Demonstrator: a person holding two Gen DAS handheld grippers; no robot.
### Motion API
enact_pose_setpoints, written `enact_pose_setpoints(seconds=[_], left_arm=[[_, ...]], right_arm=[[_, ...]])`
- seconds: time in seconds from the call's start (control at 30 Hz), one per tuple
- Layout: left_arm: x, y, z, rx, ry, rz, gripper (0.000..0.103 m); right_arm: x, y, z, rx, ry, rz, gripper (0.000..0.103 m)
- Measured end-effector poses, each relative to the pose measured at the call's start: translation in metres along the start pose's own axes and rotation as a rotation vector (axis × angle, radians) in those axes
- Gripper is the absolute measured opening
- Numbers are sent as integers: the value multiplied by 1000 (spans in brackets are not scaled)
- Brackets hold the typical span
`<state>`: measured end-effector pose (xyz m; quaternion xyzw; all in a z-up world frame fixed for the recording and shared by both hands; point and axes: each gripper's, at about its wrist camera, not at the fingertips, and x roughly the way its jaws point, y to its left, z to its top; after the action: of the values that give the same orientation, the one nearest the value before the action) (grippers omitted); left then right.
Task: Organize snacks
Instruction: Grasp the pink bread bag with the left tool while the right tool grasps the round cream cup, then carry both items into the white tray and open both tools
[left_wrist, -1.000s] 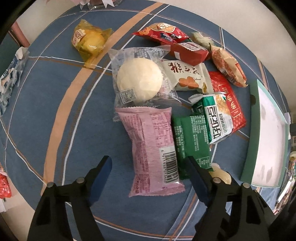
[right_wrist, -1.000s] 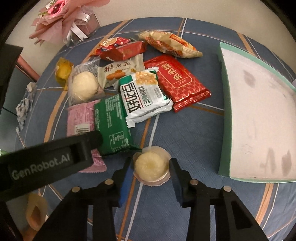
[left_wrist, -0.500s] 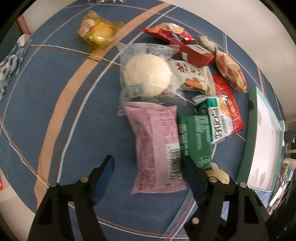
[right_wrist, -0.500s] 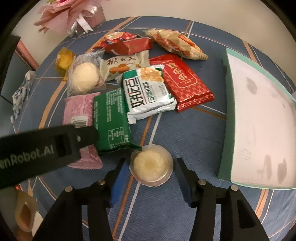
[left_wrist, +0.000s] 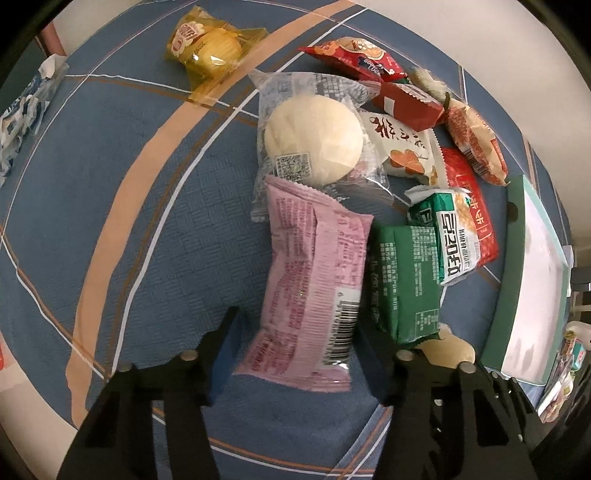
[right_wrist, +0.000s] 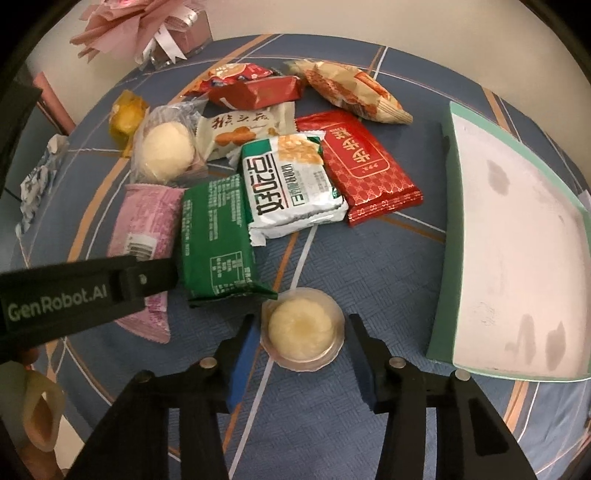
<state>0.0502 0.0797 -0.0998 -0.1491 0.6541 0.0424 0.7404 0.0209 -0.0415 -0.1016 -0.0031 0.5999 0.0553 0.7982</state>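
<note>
Lying beside snack pile (right_wrist: 280, 184), green tray (right_wrist: 443, 229) holds nothing

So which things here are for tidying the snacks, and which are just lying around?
For the job:
- pink pack, between the closing left gripper
- jelly cup, between the closing right gripper
- green pack
- red pack
- round bun
- yellow cake
- tray

Just lying about:
- pink bouquet
- blue-white wrapper
</note>
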Motion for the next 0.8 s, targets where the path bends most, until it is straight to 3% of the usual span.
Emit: enact_pose_setpoints(seconds=[0.1,0.2,0.4,0.47,0.8], left_arm=[[-10,-8,-4,-4,-2,-28,44],[-13,-12,-2,-1,-7,-51,40],[-31,-18,-5,-7,-41,-89,39],[-40,-21,-4,-9,-63,-95,39],[-85,-48,3,35,-119,-156,39]], right_arm=[[1,-6,5,17,12,18,49],[-1,-22,8,50,21,44,49],[-11,-37,15,88,16,76,49],[-23,-42,15,99,-1,82,45],[-70,-61,22,128,-121,50,45]])
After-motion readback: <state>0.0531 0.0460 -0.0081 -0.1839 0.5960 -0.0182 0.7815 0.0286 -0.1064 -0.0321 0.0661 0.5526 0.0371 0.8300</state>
